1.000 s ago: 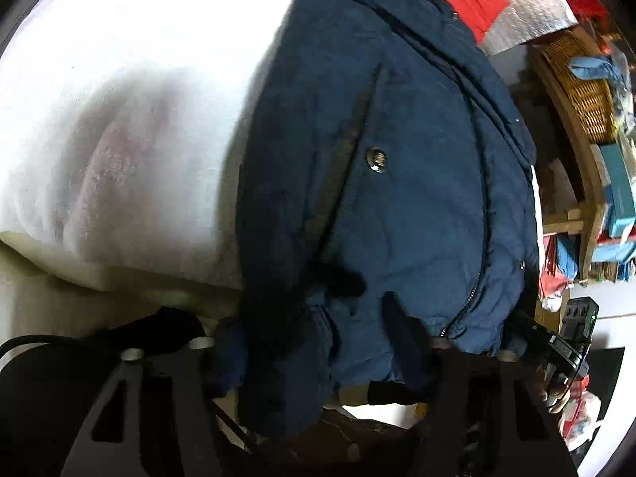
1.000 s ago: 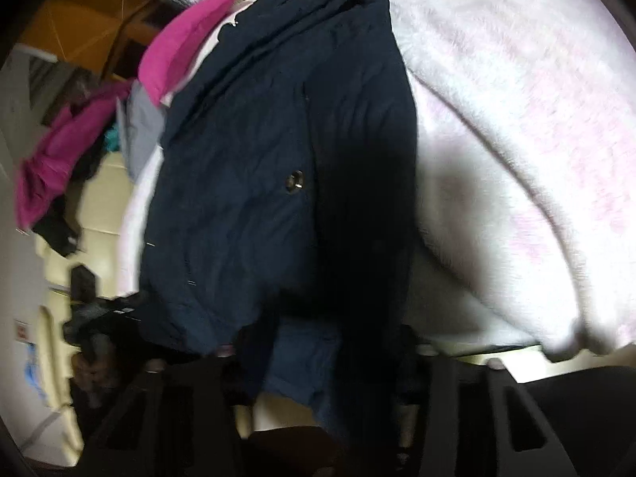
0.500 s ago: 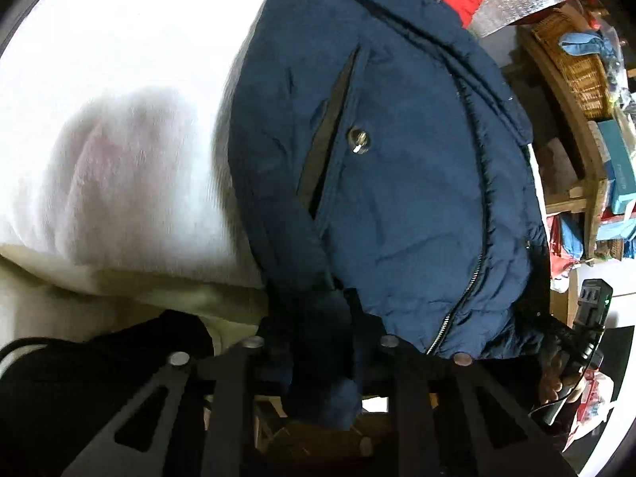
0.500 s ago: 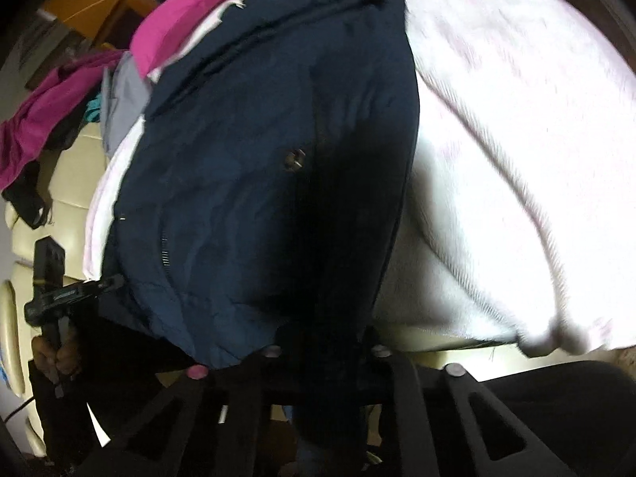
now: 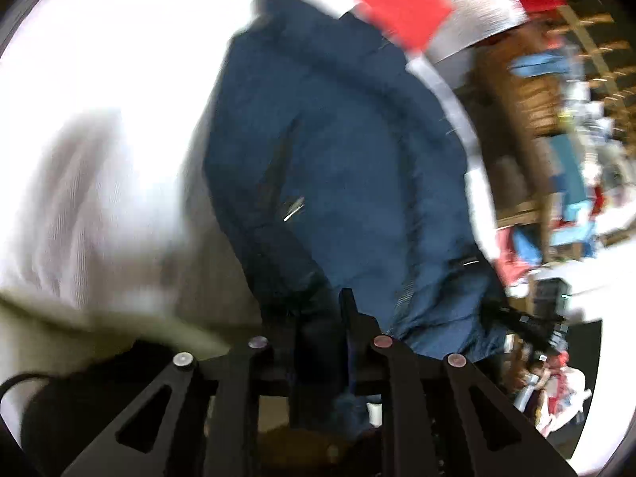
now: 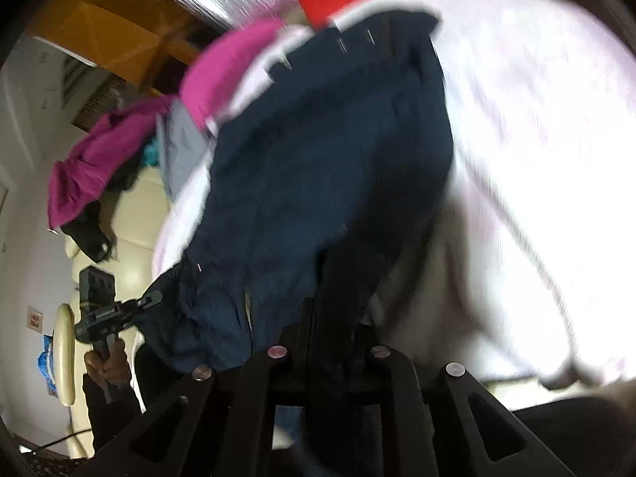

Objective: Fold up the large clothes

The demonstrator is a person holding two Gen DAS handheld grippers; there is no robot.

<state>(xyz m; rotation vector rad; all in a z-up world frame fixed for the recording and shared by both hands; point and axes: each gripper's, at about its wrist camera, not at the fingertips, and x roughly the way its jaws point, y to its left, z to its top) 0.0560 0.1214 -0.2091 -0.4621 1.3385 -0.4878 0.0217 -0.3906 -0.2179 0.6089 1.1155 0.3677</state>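
A navy blue jacket (image 5: 342, 183) lies on a white fleece blanket (image 5: 99, 127), with its zip and a snap button showing. My left gripper (image 5: 318, 310) is shut on the jacket's near hem at its left side. In the right wrist view the same jacket (image 6: 318, 183) lies on the blanket (image 6: 536, 159), and my right gripper (image 6: 332, 318) is shut on the hem at its right side. Both views are blurred by motion. Each gripper also shows in the other's view, the right gripper (image 5: 536, 330) and the left gripper (image 6: 107, 310), both at the jacket's lower corners.
Red cloth (image 5: 401, 12) and a silver foil sheet (image 5: 477, 8) lie past the collar. Magenta clothes (image 6: 119, 147) and a grey garment (image 6: 179, 151) are piled at the far left. A wooden shelf (image 5: 528, 91) with baskets and clutter stands to the right.
Both grippers have closed fully on the jacket's hem and are moving with it; the views have shifted and blurred. One second ago the fingers stood wide around the hem.
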